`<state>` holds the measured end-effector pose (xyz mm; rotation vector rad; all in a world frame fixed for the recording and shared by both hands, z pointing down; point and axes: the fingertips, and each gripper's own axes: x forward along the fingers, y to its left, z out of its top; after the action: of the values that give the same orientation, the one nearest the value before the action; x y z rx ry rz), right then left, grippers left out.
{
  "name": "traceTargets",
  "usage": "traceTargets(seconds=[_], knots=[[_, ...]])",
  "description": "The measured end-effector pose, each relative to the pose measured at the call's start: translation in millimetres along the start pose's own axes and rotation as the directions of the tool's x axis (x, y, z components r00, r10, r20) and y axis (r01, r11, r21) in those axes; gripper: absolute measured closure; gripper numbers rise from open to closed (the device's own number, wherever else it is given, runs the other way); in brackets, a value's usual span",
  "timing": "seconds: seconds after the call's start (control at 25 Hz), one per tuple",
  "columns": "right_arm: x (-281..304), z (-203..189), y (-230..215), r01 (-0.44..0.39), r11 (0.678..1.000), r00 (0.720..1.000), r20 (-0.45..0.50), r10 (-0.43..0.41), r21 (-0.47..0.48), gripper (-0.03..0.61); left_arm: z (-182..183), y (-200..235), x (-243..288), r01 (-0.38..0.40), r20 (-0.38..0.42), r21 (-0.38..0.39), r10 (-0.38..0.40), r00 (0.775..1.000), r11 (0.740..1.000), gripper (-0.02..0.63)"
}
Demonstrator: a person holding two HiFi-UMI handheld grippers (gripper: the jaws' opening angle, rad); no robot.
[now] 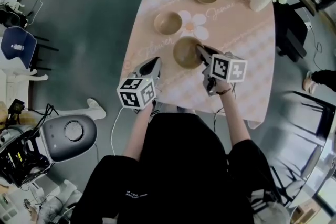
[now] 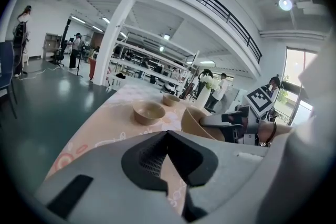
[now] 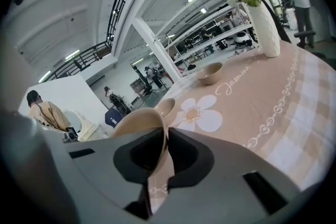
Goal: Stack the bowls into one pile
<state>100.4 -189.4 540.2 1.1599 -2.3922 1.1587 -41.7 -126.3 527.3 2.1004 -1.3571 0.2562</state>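
Visibly tilted, the plain tan bowl (image 1: 186,53) is pinched by right tongs (image 3: 164,136).

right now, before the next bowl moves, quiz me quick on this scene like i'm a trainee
1. How many bowls are on or just over the table?
2. True or false: the left gripper holds a bowl.
3. What grips the nearest bowl by its rim? A: the left gripper. B: the right gripper.
Key: 1: three. 2: false. 3: B.
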Motion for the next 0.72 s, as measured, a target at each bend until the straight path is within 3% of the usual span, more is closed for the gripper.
traceTargets(seconds=[0.32, 0.72], knots=[[20, 33, 2, 0.046, 0.993, 0.991, 0.123, -0.060, 0.108, 0.561, 16, 18, 10, 0.004, 0.003, 0.010, -0.004, 1.000, 1.000, 0.617], [59, 57, 6, 0.070, 0.986, 0.981, 0.171, -0.096, 0.152, 0.561, 35, 46, 30, -0.010, 0.002, 0.023, 0.010, 1.000, 1.000, 0.617]])
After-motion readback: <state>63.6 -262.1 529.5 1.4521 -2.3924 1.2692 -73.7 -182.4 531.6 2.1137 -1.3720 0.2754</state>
